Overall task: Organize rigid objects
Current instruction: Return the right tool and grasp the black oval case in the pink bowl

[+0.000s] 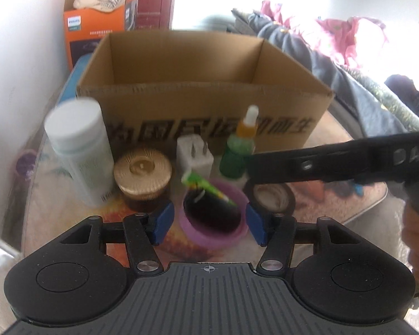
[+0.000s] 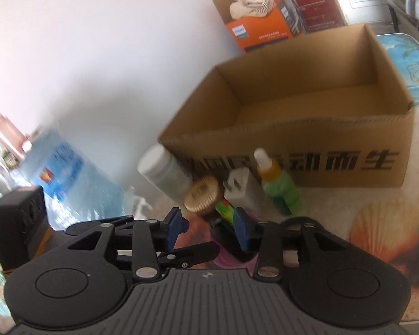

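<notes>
My left gripper (image 1: 209, 224) is open, its blue pads on either side of a purple cup (image 1: 191, 233) without pressing it. A green tube (image 1: 206, 188) leans in the cup. Behind stand a white bottle (image 1: 78, 145), a gold-lidded jar (image 1: 142, 173), a white plug (image 1: 194, 153) and a green dropper bottle (image 1: 237, 148), all in front of an open cardboard box (image 1: 209, 106). My right gripper (image 1: 254, 164) reaches in from the right beside the dropper bottle. In its own view the right gripper (image 2: 209, 229) is open and holds nothing, near the green tube (image 2: 225, 209) and purple cup (image 2: 226, 261).
A brown tape roll (image 1: 271, 198) lies right of the cup. An orange carton (image 1: 97, 28) with cloth in it stands behind the box by the white wall. Bedding (image 1: 321, 42) is piled on the right. A blue water jug (image 2: 64, 173) stands on the left.
</notes>
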A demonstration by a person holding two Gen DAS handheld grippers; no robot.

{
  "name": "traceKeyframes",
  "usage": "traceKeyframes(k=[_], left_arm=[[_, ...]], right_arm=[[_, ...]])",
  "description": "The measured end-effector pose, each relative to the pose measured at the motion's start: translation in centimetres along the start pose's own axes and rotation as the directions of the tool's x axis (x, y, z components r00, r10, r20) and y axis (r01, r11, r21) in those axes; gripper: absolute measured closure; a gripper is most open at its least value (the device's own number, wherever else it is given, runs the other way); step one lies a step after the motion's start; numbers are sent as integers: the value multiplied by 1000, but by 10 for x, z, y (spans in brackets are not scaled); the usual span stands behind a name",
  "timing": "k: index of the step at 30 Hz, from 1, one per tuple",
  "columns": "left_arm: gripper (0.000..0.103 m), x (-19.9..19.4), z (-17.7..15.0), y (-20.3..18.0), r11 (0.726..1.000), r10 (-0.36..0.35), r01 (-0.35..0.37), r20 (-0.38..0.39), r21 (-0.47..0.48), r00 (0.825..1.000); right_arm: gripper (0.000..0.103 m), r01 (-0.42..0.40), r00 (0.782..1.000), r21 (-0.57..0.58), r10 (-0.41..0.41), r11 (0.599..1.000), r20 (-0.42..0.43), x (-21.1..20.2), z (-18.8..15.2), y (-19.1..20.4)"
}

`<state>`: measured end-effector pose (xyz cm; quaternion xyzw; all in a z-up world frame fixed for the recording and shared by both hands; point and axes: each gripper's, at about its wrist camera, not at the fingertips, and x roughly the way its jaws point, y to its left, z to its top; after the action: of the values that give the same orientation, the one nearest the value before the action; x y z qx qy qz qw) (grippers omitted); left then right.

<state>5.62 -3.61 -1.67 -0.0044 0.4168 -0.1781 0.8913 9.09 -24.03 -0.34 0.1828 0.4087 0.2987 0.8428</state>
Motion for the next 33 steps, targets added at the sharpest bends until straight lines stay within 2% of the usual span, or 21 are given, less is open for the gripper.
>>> traceKeyframes(k=[6,11,15,19,24,30,33], left_arm=[[49,11,-7,8,1000,15,-15,-1,-15,1000],[50,18,-11,9,1000,-4,4,4,1,1000],[56,22,-10,6,1000,-13,13,10,13,1000],[63,19,-10,2,999,4,-5,29,41,1000],[67,10,-13,0,998,-10,7,51,56,999],[68,-3,-16,-13,993,-57,47,93,106,994],[68,1,-16,-20,992,-40,30,78,121,996]], right_arm=[[59,-8,998,15,9,1000,-67,32,-8,-5],[59,-4,997,46,8,999,-82,40,-7,-10],[59,-16,996,87,24,996,-88,47,-8,-19],[59,-22,996,109,32,994,-85,45,-8,-24],[60,-49,996,121,58,991,-74,40,-10,-26],[60,-59,996,130,66,990,-54,30,-12,-30],[60,-55,997,134,62,989,-43,25,-12,-32]])
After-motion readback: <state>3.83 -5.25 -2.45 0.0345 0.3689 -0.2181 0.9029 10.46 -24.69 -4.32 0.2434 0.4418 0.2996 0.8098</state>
